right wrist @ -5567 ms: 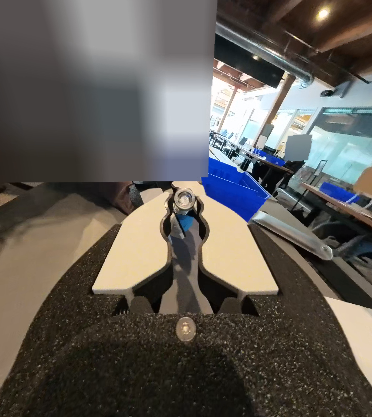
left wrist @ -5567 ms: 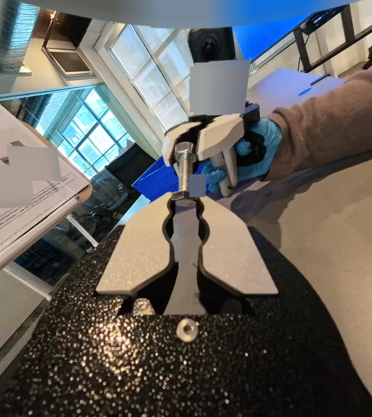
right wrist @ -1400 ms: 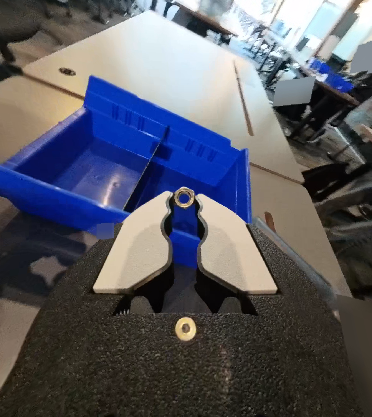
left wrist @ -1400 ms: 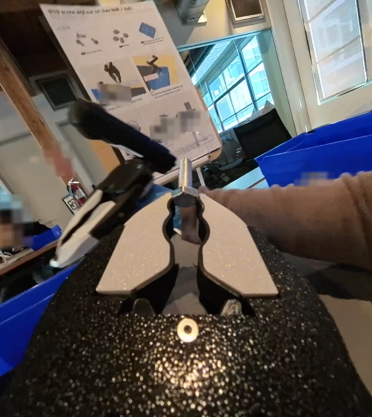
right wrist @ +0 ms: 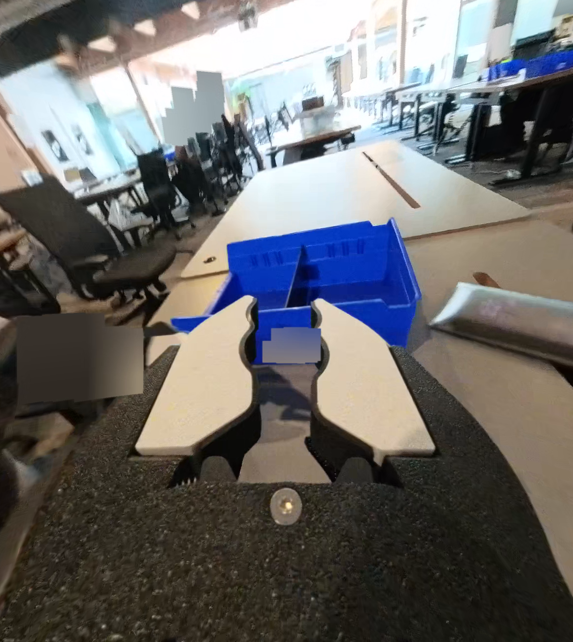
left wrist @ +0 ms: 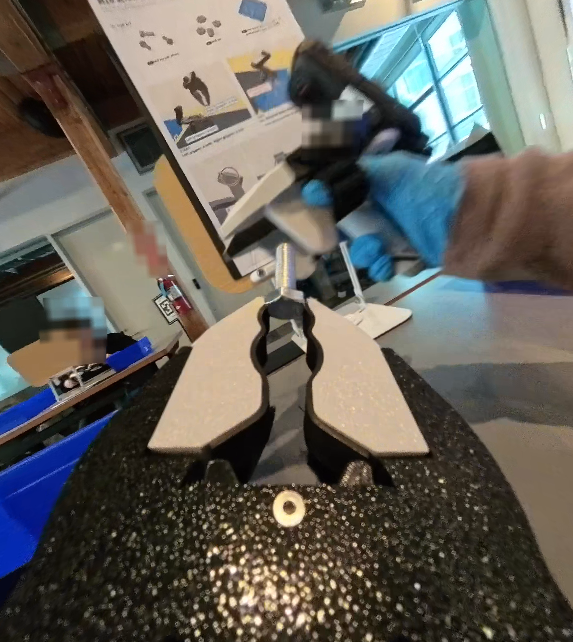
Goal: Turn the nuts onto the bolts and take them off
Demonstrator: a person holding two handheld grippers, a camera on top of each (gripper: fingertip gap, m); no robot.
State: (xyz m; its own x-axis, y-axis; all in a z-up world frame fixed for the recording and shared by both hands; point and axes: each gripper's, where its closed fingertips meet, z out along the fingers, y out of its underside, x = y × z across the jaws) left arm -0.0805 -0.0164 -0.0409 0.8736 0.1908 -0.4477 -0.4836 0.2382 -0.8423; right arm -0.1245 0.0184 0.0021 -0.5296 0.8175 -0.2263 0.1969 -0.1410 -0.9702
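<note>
Left tongs (left wrist: 285, 309) clamped on silver steel bolt's (left wrist: 285, 278) hex head, right tongs (right wrist: 284, 305) parted and empty, blue plastic divided bin (right wrist: 354, 278) beyond them partly hidden, motion-blurred.

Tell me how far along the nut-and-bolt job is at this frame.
Done: the bolt has no nut on its thread, so the take-off step looks finished for this one. In hand: the left gripper is shut on the bolt's head, shaft pointing up. The right gripper is open and empty, facing the blue bin; no nut shows in it. Left: presumably stowing the bolt; whether other bolts remain cannot be told.
</note>
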